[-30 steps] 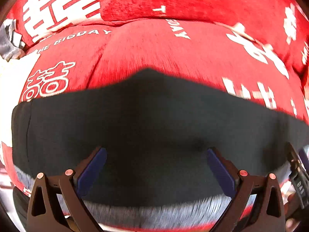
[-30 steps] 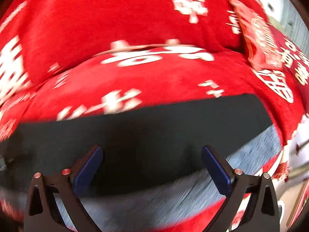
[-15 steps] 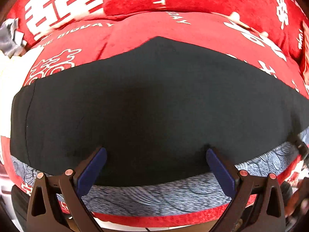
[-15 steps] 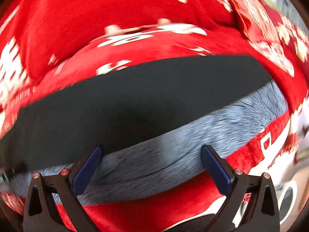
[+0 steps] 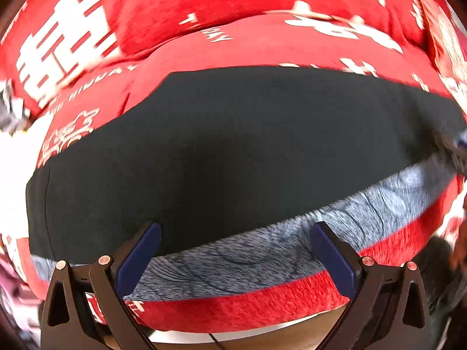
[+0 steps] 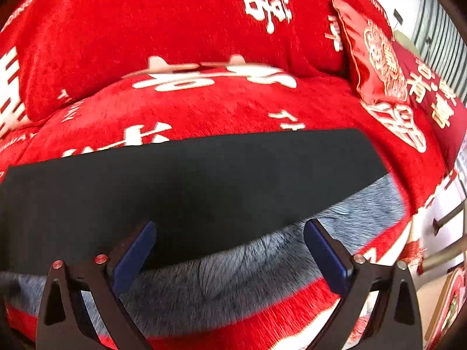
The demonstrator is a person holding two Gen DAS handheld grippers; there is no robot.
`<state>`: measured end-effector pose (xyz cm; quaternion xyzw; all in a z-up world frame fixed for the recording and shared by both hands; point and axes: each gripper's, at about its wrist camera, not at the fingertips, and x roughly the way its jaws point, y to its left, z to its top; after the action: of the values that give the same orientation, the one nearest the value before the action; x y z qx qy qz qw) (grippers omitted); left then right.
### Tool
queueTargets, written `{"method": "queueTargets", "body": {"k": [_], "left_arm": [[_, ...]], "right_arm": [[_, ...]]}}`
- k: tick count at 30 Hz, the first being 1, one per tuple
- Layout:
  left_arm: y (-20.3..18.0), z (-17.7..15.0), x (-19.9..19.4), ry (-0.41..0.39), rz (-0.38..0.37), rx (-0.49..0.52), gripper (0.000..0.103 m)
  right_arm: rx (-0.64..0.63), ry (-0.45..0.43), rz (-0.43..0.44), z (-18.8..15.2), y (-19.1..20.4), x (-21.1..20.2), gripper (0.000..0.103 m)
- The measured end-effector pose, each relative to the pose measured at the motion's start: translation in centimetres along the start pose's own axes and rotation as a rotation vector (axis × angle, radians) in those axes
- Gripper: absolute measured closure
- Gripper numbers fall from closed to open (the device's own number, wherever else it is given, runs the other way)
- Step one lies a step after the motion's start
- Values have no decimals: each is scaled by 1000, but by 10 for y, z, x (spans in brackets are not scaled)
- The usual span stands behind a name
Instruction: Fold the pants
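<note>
One pair of black pants point(image 5: 233, 151) lies flat on one grey mat point(image 5: 292, 250) — both hand-held grippers, left point(image 5: 235, 250) and right point(image 6: 229, 248), gape wide, seemingly empty.

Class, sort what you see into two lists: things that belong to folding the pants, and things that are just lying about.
Belongs to the job:
black pants
left hand-held gripper, open
right hand-held gripper, open

Just lying about:
grey furry mat
red sofa cover
red cushion
</note>
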<state>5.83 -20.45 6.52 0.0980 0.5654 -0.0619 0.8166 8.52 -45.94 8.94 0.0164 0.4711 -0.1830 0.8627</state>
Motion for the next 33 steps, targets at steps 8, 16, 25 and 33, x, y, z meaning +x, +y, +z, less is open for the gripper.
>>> {"method": "queueTargets", "body": {"k": [8,16,25,33], "left_arm": [[7,19,19,61,-54,-75,0],[28,44,6,37,-80,-215,0],[60,17,19,35,31,-222,0],[114,-13,17,46,75,-314,0]], "right_arm": [[188,47,-3,62,-77,67,0],[242,49,9,69,-87,42,0],[8,50,133,-16,-4,-12,0],[20,26,112,-14,-6,-6,0]]}}
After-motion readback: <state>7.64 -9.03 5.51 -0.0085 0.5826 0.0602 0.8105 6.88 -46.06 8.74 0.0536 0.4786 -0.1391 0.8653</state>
